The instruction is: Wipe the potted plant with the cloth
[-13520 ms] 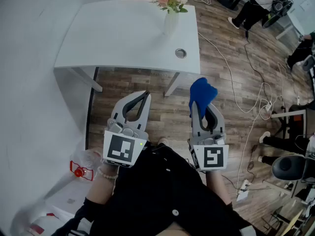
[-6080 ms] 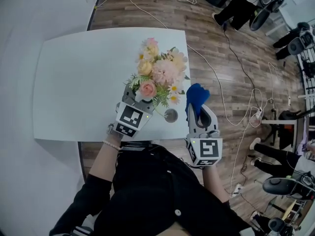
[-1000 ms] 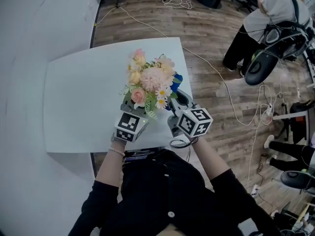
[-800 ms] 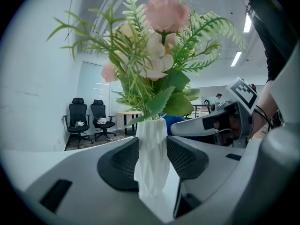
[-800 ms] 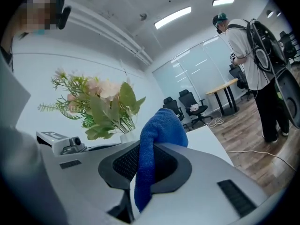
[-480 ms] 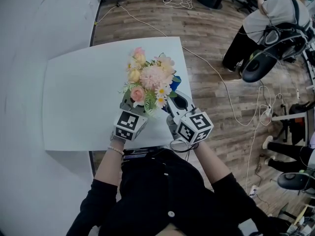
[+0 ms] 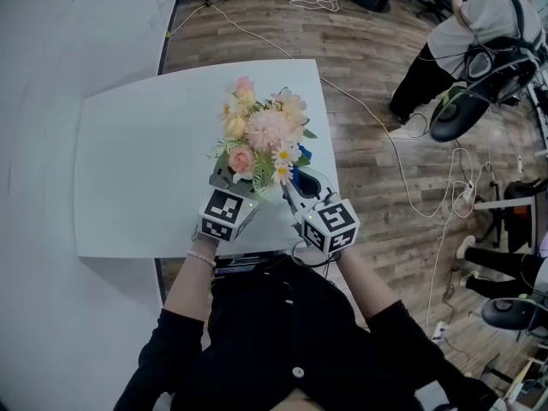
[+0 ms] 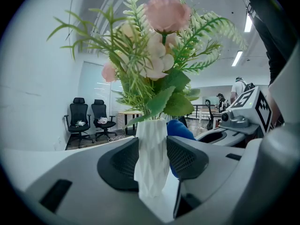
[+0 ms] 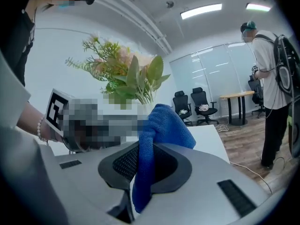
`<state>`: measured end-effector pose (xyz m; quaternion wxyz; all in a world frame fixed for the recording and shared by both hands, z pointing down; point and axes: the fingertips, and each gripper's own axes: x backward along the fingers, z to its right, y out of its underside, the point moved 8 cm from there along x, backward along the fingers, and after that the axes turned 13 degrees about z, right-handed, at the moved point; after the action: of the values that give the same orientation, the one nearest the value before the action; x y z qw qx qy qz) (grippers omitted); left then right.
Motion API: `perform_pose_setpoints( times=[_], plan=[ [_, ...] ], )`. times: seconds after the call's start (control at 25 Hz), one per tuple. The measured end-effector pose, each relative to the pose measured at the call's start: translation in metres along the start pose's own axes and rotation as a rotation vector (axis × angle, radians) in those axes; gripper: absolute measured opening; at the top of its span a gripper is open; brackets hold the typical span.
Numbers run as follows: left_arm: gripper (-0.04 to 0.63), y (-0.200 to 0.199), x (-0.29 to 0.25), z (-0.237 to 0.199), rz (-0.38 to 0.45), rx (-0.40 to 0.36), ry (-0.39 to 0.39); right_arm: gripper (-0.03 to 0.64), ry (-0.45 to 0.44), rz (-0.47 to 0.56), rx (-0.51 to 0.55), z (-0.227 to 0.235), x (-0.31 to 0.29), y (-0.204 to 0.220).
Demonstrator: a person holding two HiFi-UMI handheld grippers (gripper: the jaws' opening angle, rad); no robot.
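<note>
An artificial potted plant (image 7: 261, 135) of pink and cream flowers in a white faceted vase (image 8: 152, 159) stands near the front right of the white table (image 7: 137, 169). My left gripper (image 8: 153, 150) is shut on the vase, one pad on each side of it. The right gripper (image 9: 147, 159) is shut on a blue cloth (image 9: 161, 125). The cloth sits just right of the vase, under the leaves; in the head view only a sliver of it (image 7: 301, 154) shows. In the head view, blooms hide both grippers' fingertips.
The table's front edge (image 7: 197, 251) runs right below both grippers and its right edge (image 7: 330, 144) is close beside the right one. A person with a backpack (image 7: 467, 41) stands on the wooden floor at the right, among cables (image 7: 402, 178). Office chairs (image 8: 89, 118) stand beyond.
The right gripper has drawn back toward the table's front edge and rolled, taking the cloth lower beside the vase. The left gripper and the plant have stayed put.
</note>
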<state>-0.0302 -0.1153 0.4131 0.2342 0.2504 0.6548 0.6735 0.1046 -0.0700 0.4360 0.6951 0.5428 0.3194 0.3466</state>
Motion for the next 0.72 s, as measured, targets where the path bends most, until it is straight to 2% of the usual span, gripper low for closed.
perform_pose_setpoints(
  times=[0.4, 0.72],
  plan=[
    [0.196, -0.001, 0.0, 0.001, -0.01, 0.006, -0.01, 0.077, 0.023, -0.117, -0.004, 0.009, -0.008, 0.036],
    [0.196, 0.0, -0.001, 0.001, -0.022, -0.001, 0.003, 0.077, 0.132, -0.227, -0.095, 0.017, -0.017, 0.064]
  ],
)
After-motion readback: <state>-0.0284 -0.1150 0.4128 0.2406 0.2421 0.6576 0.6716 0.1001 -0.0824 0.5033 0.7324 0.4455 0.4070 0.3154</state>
